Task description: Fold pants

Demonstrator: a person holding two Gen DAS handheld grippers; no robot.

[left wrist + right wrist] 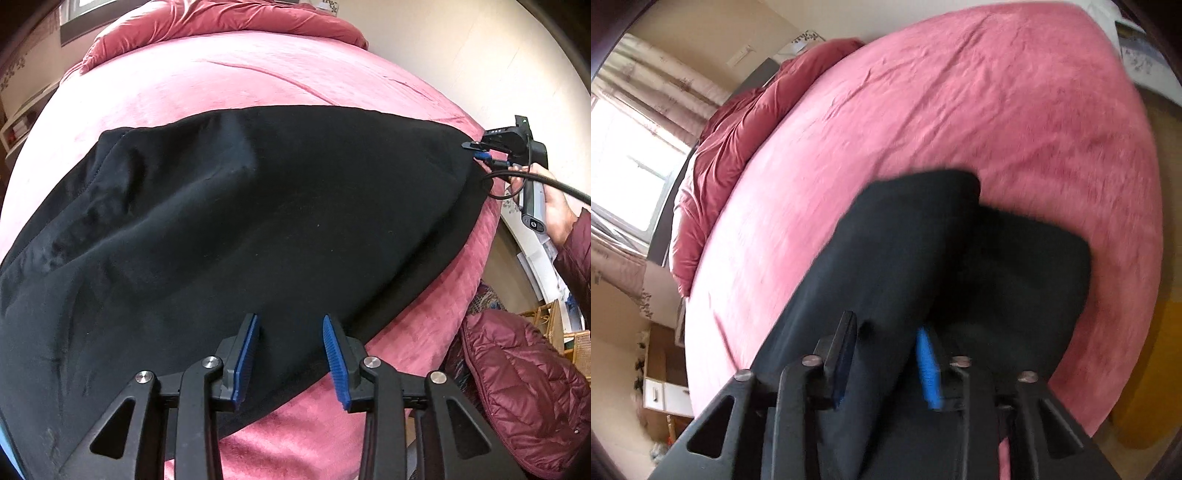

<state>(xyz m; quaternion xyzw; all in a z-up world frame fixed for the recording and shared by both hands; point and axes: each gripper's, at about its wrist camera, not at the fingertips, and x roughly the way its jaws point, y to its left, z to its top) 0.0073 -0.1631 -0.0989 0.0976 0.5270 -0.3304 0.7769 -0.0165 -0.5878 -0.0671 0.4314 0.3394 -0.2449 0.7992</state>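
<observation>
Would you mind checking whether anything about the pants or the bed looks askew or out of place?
Nothing is spilled or damaged. The black pants lie diagonally across the pink bed cover, one edge overhanging the bedside near the open left gripper.

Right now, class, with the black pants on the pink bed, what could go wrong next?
1. The left claw is open above the pants, near their edge; closing there might catch the pink bed cover too.
2. The right claw sits at the far end near the bed's edge; the blurred right view hides its grip, so the cloth may slip.
</observation>
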